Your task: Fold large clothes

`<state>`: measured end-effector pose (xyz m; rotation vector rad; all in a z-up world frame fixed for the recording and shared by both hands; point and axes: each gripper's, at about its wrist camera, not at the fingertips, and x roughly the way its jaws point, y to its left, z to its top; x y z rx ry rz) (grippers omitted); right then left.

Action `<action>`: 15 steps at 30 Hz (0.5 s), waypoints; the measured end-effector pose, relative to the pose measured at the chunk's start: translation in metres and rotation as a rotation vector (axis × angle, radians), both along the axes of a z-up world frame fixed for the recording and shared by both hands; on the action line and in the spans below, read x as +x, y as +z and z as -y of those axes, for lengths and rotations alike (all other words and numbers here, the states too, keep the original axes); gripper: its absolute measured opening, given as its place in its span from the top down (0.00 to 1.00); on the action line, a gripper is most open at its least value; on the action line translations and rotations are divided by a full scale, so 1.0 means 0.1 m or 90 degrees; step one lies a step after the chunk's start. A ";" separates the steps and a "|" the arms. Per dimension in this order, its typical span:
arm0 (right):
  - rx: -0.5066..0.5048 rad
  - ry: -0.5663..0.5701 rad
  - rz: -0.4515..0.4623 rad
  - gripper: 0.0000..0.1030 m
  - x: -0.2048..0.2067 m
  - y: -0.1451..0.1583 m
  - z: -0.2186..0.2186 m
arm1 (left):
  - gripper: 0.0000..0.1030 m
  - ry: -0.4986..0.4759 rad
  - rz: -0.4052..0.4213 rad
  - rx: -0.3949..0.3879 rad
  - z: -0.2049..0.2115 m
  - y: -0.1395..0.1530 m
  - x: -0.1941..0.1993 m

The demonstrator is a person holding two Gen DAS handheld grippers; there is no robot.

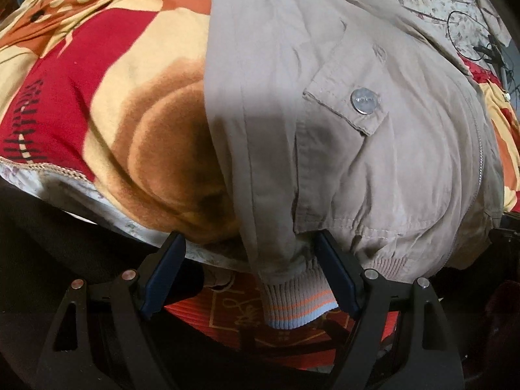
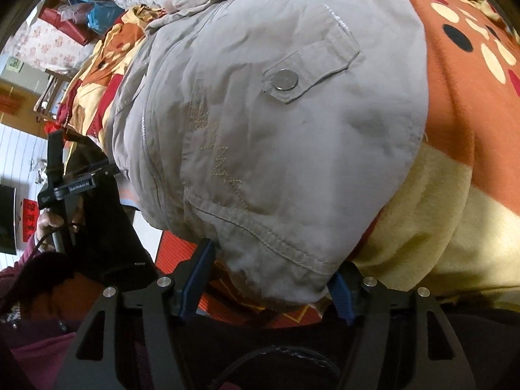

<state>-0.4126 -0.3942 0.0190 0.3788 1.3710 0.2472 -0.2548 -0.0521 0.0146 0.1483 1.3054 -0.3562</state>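
a tan jacket [image 1: 357, 130] lies on a bed w/ a red, orange & yellow blanket [image 1: 97, 65], its bottom edge hanging over the side. left gripper [image 1: 250, 247] has its jaws spread wide, w/ the striped cuff [image 1: 292, 305] hanging between them, not pinched. right gripper [image 2: 276, 260] also has its jaws spread, the jacket's bottom corner sits between them, loose. a pocket flap w/ a silver button [image 2: 285, 80] is on each side. wires [image 1: 471, 32] lie far back on the flowery sheet.
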 end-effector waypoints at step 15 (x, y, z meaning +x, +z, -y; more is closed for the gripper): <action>0.005 0.040 -0.024 0.33 0.02 -0.08 -0.07 | 0.20 -0.026 -0.061 -0.053 -0.03 -0.23 -0.08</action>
